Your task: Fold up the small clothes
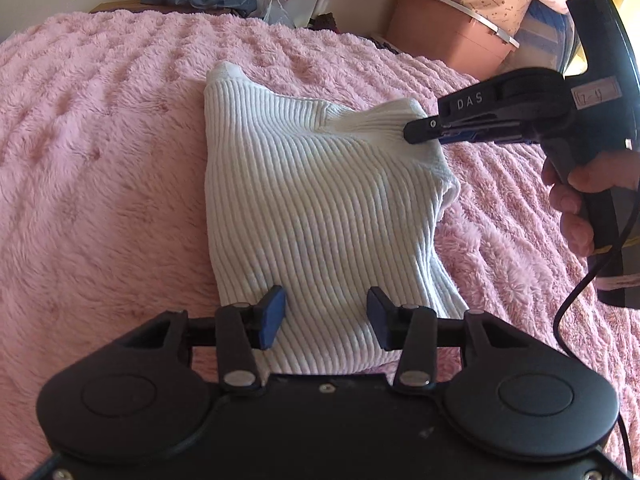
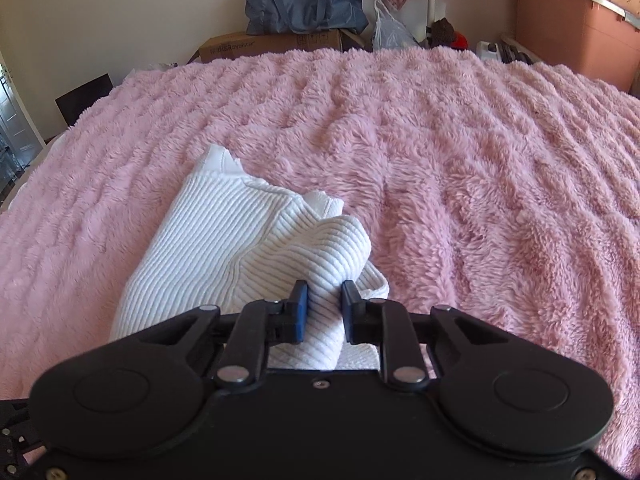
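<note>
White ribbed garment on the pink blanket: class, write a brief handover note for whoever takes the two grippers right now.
Right gripper: fingers shut on a bunched fold of the white ribbed garment.
Left gripper: open over the garment's near edge, holding nothing.
Garment lies partly folded on the pink blanket.
Done: sides appear folded in.
Left: probably grip the near edge, finish the fold, smooth.

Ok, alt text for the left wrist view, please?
A white ribbed top lies on a fluffy pink blanket. The right gripper pinches its far right edge, and the left gripper is open over the near hem. Bags and boxes clutter the background.
</note>
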Demonstrator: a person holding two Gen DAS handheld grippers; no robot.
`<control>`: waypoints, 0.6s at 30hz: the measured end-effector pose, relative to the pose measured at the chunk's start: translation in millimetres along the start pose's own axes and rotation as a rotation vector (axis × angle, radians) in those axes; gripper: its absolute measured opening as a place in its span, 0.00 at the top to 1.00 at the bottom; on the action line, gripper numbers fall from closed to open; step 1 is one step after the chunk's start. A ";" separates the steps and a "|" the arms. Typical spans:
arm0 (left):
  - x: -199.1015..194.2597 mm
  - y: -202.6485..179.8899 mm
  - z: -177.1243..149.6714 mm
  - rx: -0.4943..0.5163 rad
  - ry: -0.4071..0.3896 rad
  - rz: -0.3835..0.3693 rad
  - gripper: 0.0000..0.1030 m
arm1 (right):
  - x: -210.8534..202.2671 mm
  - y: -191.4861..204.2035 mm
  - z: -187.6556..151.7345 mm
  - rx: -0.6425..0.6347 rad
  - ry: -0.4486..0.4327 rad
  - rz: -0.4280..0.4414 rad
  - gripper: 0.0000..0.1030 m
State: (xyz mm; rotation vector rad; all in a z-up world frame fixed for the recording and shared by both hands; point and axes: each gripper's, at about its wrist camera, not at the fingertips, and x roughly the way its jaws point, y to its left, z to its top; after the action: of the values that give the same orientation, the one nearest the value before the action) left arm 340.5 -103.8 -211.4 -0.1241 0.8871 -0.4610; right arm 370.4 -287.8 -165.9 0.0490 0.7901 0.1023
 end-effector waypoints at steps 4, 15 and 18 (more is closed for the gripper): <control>3.4 0.9 0.3 0.007 0.003 -0.014 0.54 | 0.1 -5.2 1.9 0.006 -0.009 -0.030 0.83; 13.3 -0.2 -1.6 0.030 0.019 0.003 0.52 | 23.6 -28.8 -26.7 0.025 -0.068 0.017 0.63; 12.7 1.1 -2.0 0.027 0.015 0.001 0.52 | -8.0 -31.9 -31.1 0.043 -0.131 0.048 0.60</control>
State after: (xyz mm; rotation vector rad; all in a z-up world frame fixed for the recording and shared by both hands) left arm 346.2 -108.2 -222.1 -0.0957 0.8955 -0.4730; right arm 345.0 -320.2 -184.8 0.1147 0.6604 0.1260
